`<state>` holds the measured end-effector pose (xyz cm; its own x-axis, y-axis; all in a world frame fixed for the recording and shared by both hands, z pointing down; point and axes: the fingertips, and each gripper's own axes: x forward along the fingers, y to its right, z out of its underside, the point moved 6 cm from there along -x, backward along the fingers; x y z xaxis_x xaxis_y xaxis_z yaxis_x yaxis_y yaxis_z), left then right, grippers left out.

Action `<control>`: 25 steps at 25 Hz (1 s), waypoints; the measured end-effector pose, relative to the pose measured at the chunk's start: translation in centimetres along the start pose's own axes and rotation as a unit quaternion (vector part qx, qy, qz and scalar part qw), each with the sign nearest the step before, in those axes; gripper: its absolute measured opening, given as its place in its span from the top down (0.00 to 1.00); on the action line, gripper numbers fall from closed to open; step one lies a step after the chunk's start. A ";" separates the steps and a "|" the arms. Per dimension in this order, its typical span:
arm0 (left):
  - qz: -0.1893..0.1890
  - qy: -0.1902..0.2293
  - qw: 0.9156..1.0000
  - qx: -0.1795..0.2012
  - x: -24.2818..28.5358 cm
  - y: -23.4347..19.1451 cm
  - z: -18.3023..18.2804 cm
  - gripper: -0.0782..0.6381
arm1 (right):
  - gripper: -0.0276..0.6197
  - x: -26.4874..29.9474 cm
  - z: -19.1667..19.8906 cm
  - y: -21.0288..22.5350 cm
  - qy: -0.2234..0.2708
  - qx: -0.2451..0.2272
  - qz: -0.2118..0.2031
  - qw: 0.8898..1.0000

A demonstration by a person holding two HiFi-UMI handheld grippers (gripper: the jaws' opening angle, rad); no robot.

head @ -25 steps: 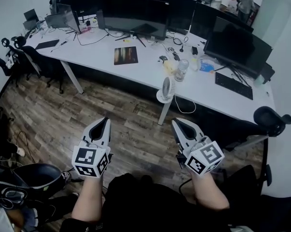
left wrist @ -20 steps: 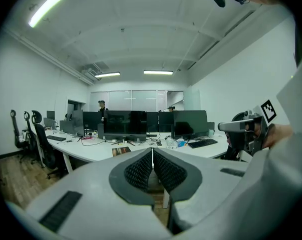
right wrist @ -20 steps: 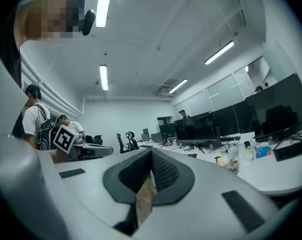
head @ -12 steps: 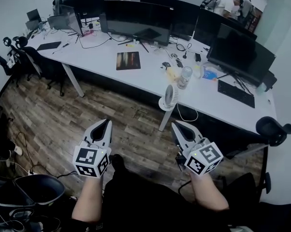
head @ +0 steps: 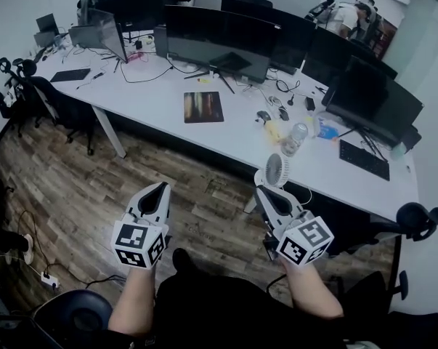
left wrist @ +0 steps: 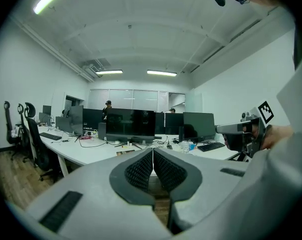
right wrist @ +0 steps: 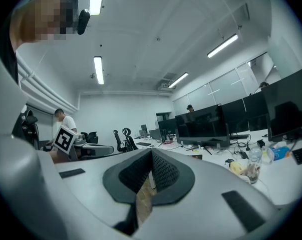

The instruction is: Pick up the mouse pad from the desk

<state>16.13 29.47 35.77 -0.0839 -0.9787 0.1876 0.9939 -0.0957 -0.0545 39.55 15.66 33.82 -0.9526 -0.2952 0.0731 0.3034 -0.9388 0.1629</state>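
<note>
The mouse pad (head: 203, 107) is a dark rectangle with a colourful print. It lies flat on the long white desk (head: 149, 86), in front of the middle monitor (head: 215, 38). Both grippers hang over the wooden floor, well short of the desk. My left gripper (head: 160, 187) is shut and empty, its pads meeting at the tip in the left gripper view (left wrist: 153, 151). My right gripper (head: 261, 192) is also shut with nothing in it (right wrist: 152, 151). Past the jaws, the mouse pad (left wrist: 123, 152) shows small on the desk, and the right gripper view catches the mouse pad (right wrist: 195, 157) too.
A small white fan (head: 277, 170) stands at the desk's near edge, with a water bottle (head: 294, 138) and a keyboard (head: 364, 158) to the right. Office chairs (head: 19, 78) stand at the left end. A desk leg (head: 110, 133) reaches the floor. People stand at the far back.
The desk and mouse pad have come nearer and lower in the head view. Both grippers have advanced toward the desk together, staying shut.
</note>
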 end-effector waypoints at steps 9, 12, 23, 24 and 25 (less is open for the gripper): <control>0.033 -0.015 0.999 -0.003 5.5 -11.0 -1.0 0.88 | 0.95 11.9 -0.6 -0.6 -0.024 0.003 0.021 0.999; 0.043 -0.020 0.999 -0.003 6.8 -14.0 -1.2 0.88 | 0.95 15.3 -0.6 -1.0 -0.032 0.005 0.026 0.999; 0.061 -0.035 0.997 -0.006 9.0 -20.4 -0.5 0.88 | 0.95 23.7 0.1 -1.6 -0.051 0.007 0.020 0.998; 0.061 -0.035 0.998 -0.005 9.1 -20.7 -0.5 0.88 | 0.95 24.2 0.2 -1.6 -0.053 0.008 0.019 0.998; 0.059 -0.036 0.998 -0.006 9.2 -21.0 -0.4 0.88 | 0.95 24.6 0.3 -1.5 -0.054 0.009 0.018 0.998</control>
<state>-5.51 22.42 38.25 0.0400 -0.9678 0.2484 0.9956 0.0177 -0.0916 15.63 9.84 35.71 -0.9339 -0.3067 0.1839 0.3381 -0.9246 0.1755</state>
